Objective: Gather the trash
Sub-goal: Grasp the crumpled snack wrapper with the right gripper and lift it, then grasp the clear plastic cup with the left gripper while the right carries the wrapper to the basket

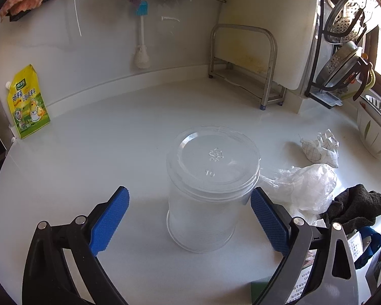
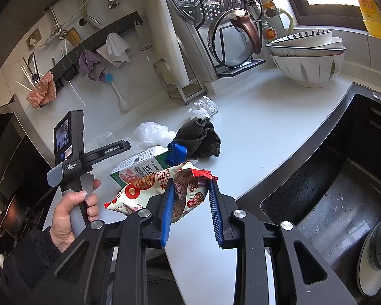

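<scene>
On a white kitchen surface (image 1: pixel 76 178), the left tool (image 1: pixel 190 212) stands wide around one upturned clear plastic cup (image 1: pixel 205 193), pads apart from it. The right tool (image 2: pixel 190 200) grips one snack wrapper (image 2: pixel 165 190) beside one carton (image 2: pixel 139 164), one crumpled bag (image 2: pixel 151 133), one dark cloth (image 2: pixel 200 137).

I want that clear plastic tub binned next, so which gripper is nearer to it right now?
Left. The left gripper is open with the clear plastic tub standing between its fingers. The right gripper, shut on a snack wrapper, is off beside the sink.
</scene>
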